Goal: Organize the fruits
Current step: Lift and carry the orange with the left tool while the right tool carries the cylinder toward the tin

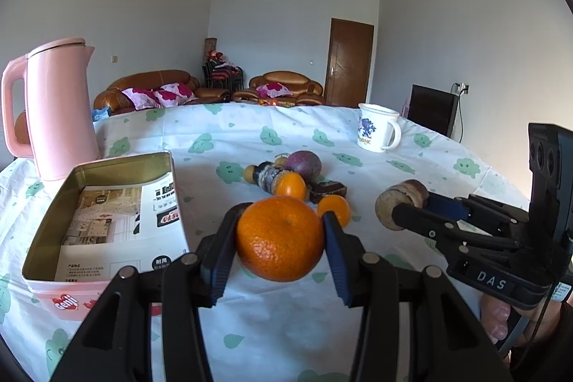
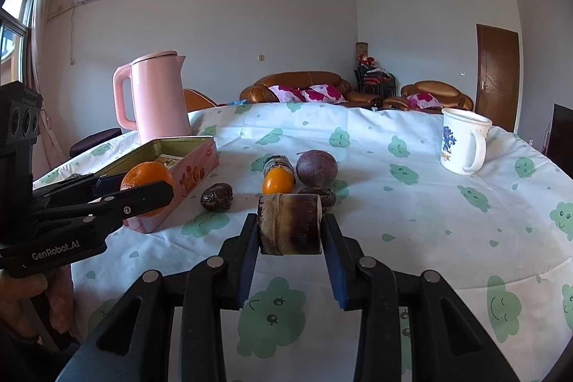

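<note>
Two grippers, each loaded, held above the table (image 2: 412,231). Left gripper (image 1: 281,238): jaws pinching a large tangerine (image 1: 280,237), bright orange, dimpled skin, just beside the open tin box (image 1: 50,235). Right gripper (image 2: 290,228): jaws pinching a sugarcane piece (image 2: 289,224), purple-brown, pale cut ends. Loose on cloth: passion fruit (image 2: 316,168), small tangerine (image 2: 277,183)

desk (image 2: 412,224) w/ cloud-print cloth: pink kettle (image 2: 157,95), open tin (image 1: 104,221), white mug (image 2: 463,140), fruit cluster (image 1: 292,176) mid-desk, dark nut-ish lump (image 2: 216,197) beside tin.
</note>
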A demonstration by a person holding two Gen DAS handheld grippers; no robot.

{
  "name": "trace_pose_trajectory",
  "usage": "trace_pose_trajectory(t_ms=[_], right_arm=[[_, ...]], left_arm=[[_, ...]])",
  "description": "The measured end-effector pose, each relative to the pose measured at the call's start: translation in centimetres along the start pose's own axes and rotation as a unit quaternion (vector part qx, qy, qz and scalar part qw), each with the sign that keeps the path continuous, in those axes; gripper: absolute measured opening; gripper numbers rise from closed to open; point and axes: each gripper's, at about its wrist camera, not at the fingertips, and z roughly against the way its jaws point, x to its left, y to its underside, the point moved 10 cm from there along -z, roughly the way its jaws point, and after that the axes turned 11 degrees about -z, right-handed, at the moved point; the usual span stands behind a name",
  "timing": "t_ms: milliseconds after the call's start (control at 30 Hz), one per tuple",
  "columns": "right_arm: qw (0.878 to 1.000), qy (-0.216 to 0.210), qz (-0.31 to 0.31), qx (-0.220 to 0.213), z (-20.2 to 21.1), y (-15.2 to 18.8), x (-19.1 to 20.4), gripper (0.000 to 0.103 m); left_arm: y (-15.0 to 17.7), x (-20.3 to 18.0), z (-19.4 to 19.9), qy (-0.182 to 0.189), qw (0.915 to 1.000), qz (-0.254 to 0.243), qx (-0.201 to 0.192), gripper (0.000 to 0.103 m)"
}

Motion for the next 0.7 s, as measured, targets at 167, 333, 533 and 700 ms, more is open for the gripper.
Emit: trace_pose_trajectory(t_ms=[167, 333, 533, 700], right_arm=[[1.000, -0.003, 0.006, -0.009, 0.3, -0.1, 0.3, 0.037], [1.000, -0.008, 0.008, -0.022, 0.8, -0.2, 0.4, 0.037], [0.999, -0.015, 0.017, -0.038, 1.2, -0.4, 0.7, 0.037], [0.998, -0.021, 0.019, -0.048, 1.5, -0.5, 0.8, 0.037]], left_arm=[[-0.2, -0.1, 0.2, -0.005, 0.9999, -0.006, -0.008, 0.048], [-0.5, -0.2, 0.6, -0.013, 0.9996, -0.016, -0.020, 0.048], [-0.8, -0.2, 0.9, -0.017, 0.9992, -0.019, -0.031, 0.048], [-1.0, -0.3, 1.1, -0.025, 0.9986, -0.026, -0.040, 0.048]])
